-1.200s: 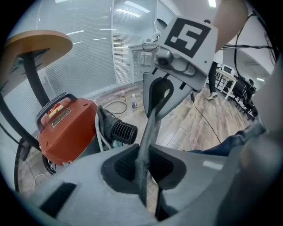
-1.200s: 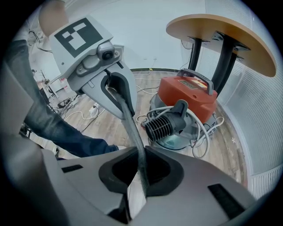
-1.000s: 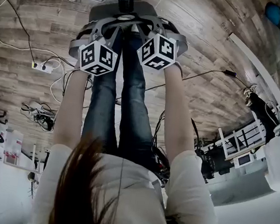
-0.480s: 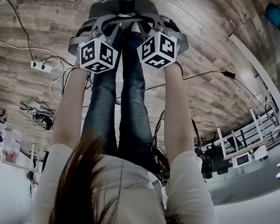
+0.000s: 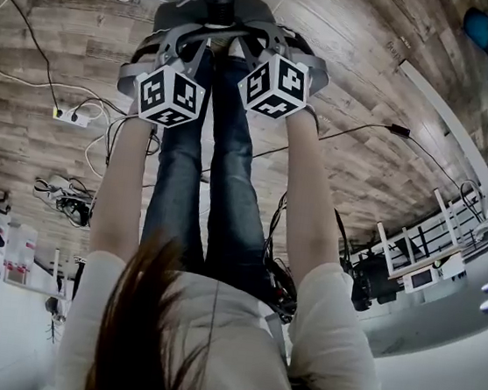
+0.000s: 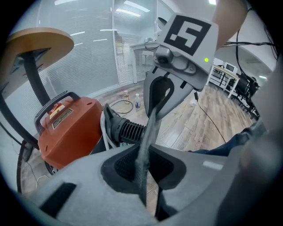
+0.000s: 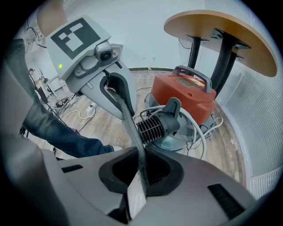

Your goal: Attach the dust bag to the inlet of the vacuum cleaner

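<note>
Dust bag point(image 6: 150, 128) spans left gripper point(image 6: 142, 176) and right gripper point(image 7: 141, 172), clamped in jaws.

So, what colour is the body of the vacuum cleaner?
The vacuum cleaner body is orange-red; the right gripper view shows it best.

1. a white short-sleeved top point(image 5: 208, 344), its loose sleeves ending on the upper arms.
2. blue jeans point(image 5: 227, 188), dark and plain.
3. long dark hair point(image 5: 137, 309) in loose strands.
4. left gripper point(image 6: 142, 172): matt grey shell, black pads inside; its marker cube point(image 5: 169, 97) is white with black squares.
5. right gripper point(image 7: 140, 172): same grey shell and black pads; second marker cube point(image 5: 277, 86) alike.
6. a small green light point(image 6: 206, 60) glows on the right gripper's grey body.
</note>
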`<state>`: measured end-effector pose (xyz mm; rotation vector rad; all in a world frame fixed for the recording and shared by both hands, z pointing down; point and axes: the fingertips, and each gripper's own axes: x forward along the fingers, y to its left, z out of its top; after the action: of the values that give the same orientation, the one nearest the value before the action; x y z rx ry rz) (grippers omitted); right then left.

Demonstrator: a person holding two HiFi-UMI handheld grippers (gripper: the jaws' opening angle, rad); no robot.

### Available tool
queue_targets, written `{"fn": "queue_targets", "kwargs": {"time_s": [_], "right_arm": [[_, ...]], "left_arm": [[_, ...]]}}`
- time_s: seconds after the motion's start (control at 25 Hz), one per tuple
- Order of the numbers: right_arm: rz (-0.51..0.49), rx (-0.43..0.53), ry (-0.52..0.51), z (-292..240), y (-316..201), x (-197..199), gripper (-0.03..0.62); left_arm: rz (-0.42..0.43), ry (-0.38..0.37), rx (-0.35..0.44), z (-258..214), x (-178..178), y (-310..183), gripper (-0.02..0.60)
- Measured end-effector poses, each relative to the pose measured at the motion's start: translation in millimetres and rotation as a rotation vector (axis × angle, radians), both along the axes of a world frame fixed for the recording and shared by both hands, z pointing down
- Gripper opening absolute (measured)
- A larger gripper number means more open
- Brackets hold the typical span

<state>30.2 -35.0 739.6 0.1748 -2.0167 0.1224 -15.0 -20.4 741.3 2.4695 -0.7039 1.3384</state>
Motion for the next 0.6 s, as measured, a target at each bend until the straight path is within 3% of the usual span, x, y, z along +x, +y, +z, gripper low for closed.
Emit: {"fn": "queue_targets", "kwargs": {"time_s": [0.36,0.6], "right_arm": [[-0.024,0.005,0.006,0,-7,-1,0.032],[-0.117,0.020,0.042,1,-13,-1,0.032]], "left_arm": [[-0.017,0.003,0.005,1,-1,-7,0.046],[-0.043,0.019,-0.007,5,0,-8,0.046]]}}
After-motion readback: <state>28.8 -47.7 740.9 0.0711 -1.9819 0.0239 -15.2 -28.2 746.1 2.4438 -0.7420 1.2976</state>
